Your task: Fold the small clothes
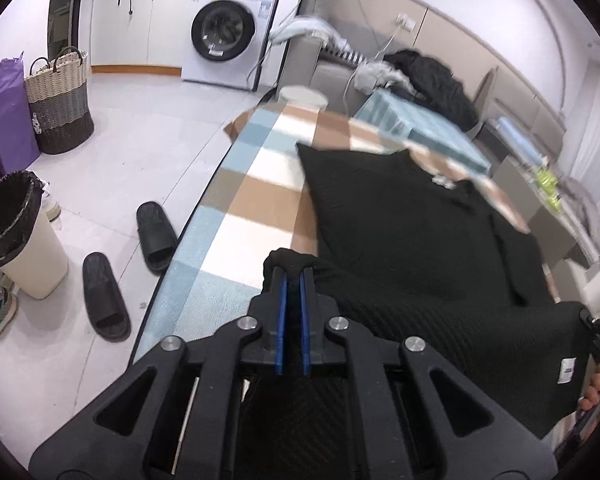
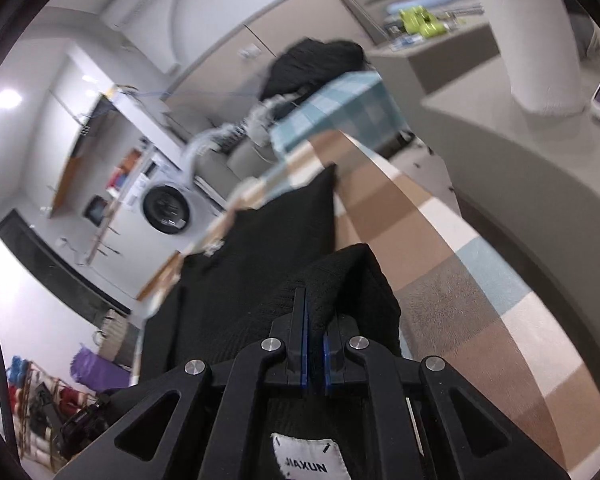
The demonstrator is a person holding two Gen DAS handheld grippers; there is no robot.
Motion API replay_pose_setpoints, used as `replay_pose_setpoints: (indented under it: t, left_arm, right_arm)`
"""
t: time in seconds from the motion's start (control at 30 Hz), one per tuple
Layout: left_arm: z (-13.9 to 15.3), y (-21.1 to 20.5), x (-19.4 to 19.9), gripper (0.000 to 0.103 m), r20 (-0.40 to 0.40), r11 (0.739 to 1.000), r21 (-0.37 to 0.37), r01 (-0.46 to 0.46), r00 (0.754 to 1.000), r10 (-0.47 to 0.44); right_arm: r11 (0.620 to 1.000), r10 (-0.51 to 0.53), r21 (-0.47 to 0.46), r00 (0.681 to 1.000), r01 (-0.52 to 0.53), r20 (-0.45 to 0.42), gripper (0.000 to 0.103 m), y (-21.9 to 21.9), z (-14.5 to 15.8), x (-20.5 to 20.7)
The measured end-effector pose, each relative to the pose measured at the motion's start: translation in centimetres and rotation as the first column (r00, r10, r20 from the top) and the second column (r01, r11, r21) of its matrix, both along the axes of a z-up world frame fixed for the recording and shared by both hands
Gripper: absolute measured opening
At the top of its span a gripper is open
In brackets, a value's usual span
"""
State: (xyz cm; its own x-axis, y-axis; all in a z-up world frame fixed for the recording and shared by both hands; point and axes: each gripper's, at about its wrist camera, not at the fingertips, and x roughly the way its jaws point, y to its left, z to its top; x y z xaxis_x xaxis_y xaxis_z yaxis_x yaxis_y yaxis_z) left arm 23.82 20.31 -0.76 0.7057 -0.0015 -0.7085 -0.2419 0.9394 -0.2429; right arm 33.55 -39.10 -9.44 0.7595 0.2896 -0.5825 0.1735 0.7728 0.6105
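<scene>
Lying across the checked tablecloth (image 1: 252, 184) is the black knit garment (image 1: 400, 232), spread over the table's middle and lifted at its near edge by both tools.

Left gripper (image 1: 293, 276): blue-lined fingers drawn close together, a bunched corner of the black cloth wrapped over their tips. Its view takes in the floor side of the room: two black slippers (image 1: 128, 268), a cream bin (image 1: 20, 236) with a black liner, a woven basket (image 1: 58, 104), a purple bag (image 1: 4, 116), and a white washing machine (image 1: 230, 36) under a counter. At the far right edge of this view sits part of the other tool with a few bare fingertips (image 1: 598, 390) beside it, and a small white tag on the garment's hem.

Right gripper (image 2: 315, 320): fingers nearly closed, pinching a raised fold of the same garment; the fold stands up in a peak above the fingertips. Only this view shows a white label (image 2: 310, 462) printed JIAXUN below the tool, and a white cylinder (image 2: 536, 32) on a grey surface to the right.

Both views: a dark heap of clothing (image 1: 432, 80) beyond the table's far end, next to a folded blue checked cloth (image 2: 340, 108). The washing machine appears small and tilted in the right view.
</scene>
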Motion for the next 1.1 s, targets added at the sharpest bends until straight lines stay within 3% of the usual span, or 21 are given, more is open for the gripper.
replay_pose_setpoints:
  t: [0.07,0.13,0.2,0.27,0.3,0.47,0.67,0.7,0.8,0.93,1.1]
  left_arm:
    - [-1.2,-0.1,1.0,0.006,-0.065,1.000,0.012,0.009,0.998,-0.008]
    - [-2.0,0.0,0.9,0.015,-0.094,1.000,-0.004,0.017,0.995,-0.017]
    - [-2.7,0.1,0.3,0.037,-0.097,1.000,-0.007,0.016,0.995,-0.017]
    - [-3.3,0.3,-0.4,0.053,-0.098,1.000,-0.014,0.010,0.995,-0.012]
    - [-3.5,0.5,-0.7,0.055,-0.097,1.000,-0.023,0.010,0.995,-0.012]
    - [-4.8,0.9,0.0,0.055,-0.135,0.993,-0.115,0.021,0.990,-0.036]
    - [-4.9,0.1,1.7,0.055,-0.145,0.995,-0.098,0.027,0.989,-0.041]
    - [-4.9,-0.1,1.9,0.047,-0.147,0.995,-0.092,0.031,0.988,-0.044]
    - [-4.9,-1.0,2.5,0.019,-0.136,0.994,-0.094,0.061,0.988,-0.073]
    - [-4.3,-2.5,2.1,0.010,-0.135,0.996,0.004,0.084,0.987,-0.083]
    - [-3.8,-2.5,-0.2,0.008,-0.131,0.995,0.012,0.095,0.987,-0.093]
  right_arm:
    - [1.000,0.004,-0.003,0.998,-0.004,-0.070,0.014,-0.2,-1.3,1.4]
    - [1.000,0.020,0.016,0.994,-0.019,-0.111,0.027,-0.7,-2.1,1.6]
    - [1.000,0.009,-0.005,0.995,-0.010,-0.098,0.044,-1.2,-2.2,0.4]
    - [0.999,-0.004,-0.041,0.996,0.001,-0.084,0.049,-1.4,-2.1,-1.0]
    - [0.999,0.000,-0.051,0.996,-0.004,-0.087,0.049,-1.5,-2.2,-1.4]
    - [0.998,0.043,-0.047,0.989,-0.050,-0.141,0.050,-0.9,-3.4,-0.5]
    - [0.996,0.031,-0.081,0.988,-0.043,-0.150,0.049,0.7,-3.5,1.7]
    - [0.996,0.030,-0.081,0.987,-0.044,-0.158,0.049,0.8,-3.7,2.0]
    - [0.995,0.044,-0.086,0.986,-0.058,-0.158,0.034,1.2,-3.8,2.7]
    - [0.988,0.082,-0.116,0.983,-0.102,-0.164,0.017,1.9,-3.9,2.7]
    - [0.987,0.091,-0.119,0.981,-0.112,-0.171,0.014,1.8,-3.6,1.7]
